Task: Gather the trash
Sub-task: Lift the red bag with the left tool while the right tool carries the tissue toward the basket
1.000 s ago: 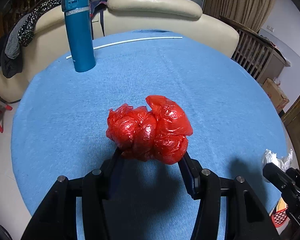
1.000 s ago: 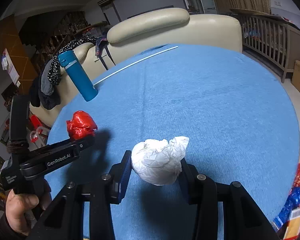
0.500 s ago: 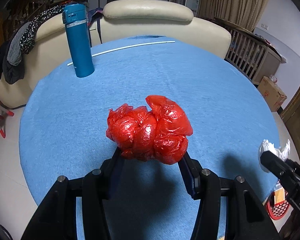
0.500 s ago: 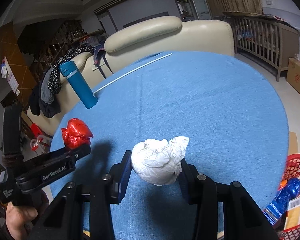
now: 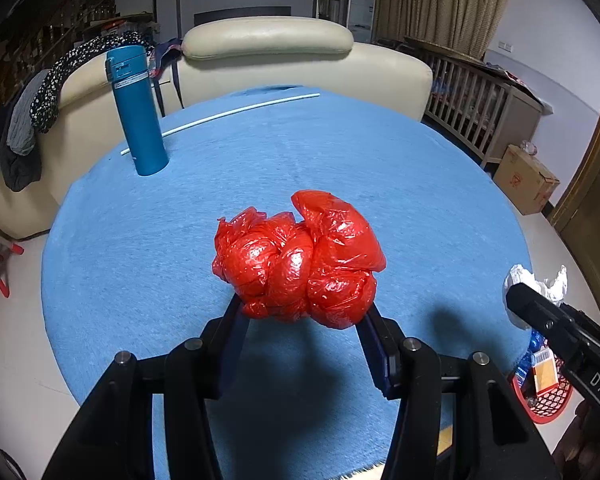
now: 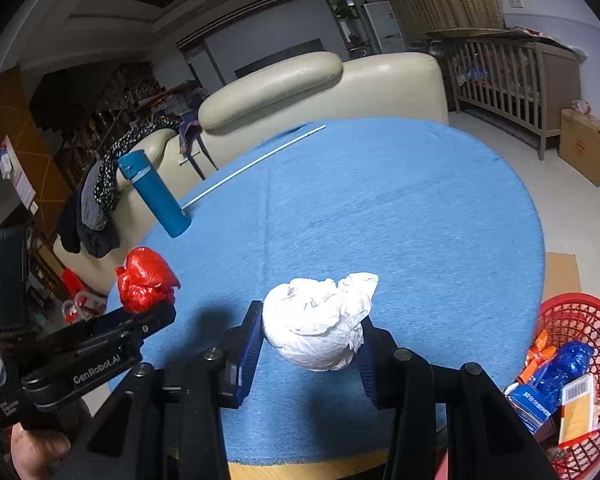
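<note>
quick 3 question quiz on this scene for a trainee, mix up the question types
1. True or false: the left hand-held gripper grips a red plastic bag.
2. The right hand-held gripper holds: A) the blue bottle B) a white crumpled paper C) the white rod.
3. Fill in: the red basket sits beside the table, on the ____.

Key: 1 true; 2 B; 3 floor
</note>
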The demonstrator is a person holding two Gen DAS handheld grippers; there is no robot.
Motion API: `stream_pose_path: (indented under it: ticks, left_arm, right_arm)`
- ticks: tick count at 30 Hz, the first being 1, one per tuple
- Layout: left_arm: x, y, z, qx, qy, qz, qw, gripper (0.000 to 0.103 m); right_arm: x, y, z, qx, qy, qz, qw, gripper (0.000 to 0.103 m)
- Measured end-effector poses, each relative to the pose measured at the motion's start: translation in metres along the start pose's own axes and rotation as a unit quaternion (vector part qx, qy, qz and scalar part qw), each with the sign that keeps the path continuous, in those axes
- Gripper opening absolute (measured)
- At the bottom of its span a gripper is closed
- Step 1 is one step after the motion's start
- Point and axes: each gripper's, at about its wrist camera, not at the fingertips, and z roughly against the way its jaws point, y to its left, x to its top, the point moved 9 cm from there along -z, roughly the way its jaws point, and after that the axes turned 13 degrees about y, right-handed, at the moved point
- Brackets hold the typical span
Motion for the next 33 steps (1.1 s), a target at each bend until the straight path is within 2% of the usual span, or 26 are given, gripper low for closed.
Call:
stream_pose_path:
  ticks: [23,29,33]
  left_arm:
    - [-0.005,-0.072,0.002,-0.014,0.005,-0.075,0.9971,0.055]
    - [-0.007,-0.091,0.001,-0.02,0.008,-0.097,0.995,0.055]
    - [-0.009,-0.103,0.001,-0.023,0.009,-0.111,0.9935,0.055]
  right_arm:
    - [-0.013,-0.062,0.042,-0.014,-0.04,-0.059,0.997,0.045]
    - [-0.022,-0.091,0.058,-0.029,-0.051,-0.084,0.995,0.045]
    - [-0.032,-0.124,0.069,-0.046,-0.056,-0.112,0.991,0.045]
